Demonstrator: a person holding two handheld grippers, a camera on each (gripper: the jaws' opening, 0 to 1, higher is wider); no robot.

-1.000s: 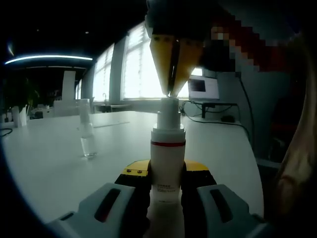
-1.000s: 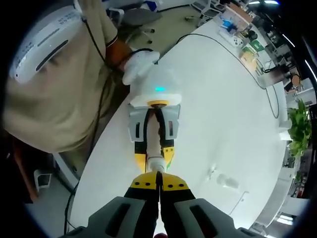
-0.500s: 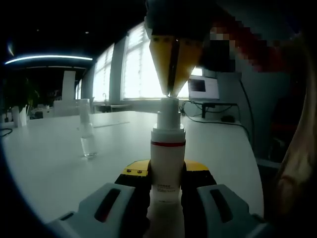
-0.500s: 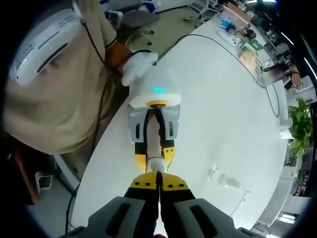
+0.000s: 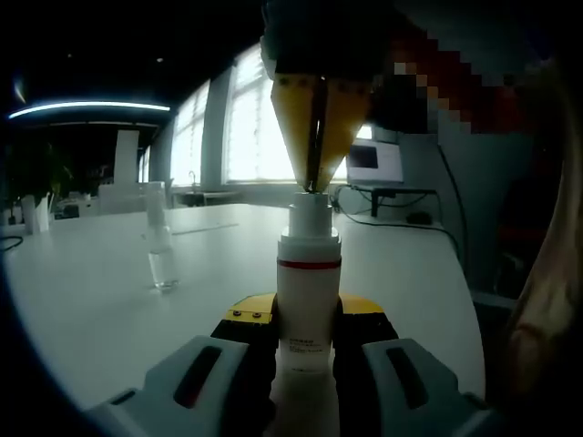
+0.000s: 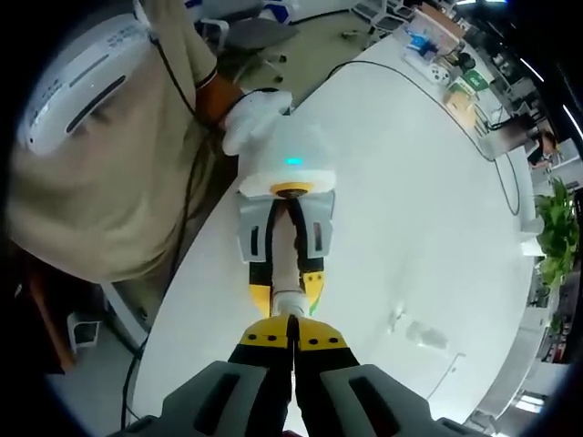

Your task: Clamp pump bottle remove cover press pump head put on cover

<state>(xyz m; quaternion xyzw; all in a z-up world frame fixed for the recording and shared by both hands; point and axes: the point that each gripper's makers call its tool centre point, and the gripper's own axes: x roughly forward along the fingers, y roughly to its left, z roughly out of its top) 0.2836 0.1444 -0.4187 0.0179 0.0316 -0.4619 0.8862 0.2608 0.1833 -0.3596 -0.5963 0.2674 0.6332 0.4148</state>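
Count: 1 white pump bottle (image 5: pixel 308 300) w/ red band, upright in the left tongs (image 5: pixel 307 341). 1 clear cover (image 5: pixel 161 238) standing on the table (image 5: pixel 109 300), off to the bottle's left. 2 tongs total; right tongs (image 5: pixel 314 187) tips meet on the bottle's pump head. 1 table. 1 monitor (image 5: pixel 373 162) behind the bottle. 1 potted plant (image 6: pixel 551 214) at the table's far edge.

Pump bottle (image 5: pixel 309 300) white matt plastic; cover (image 5: pixel 162 246) clear glossy plastic; table (image 6: pixel 428 200) smooth white
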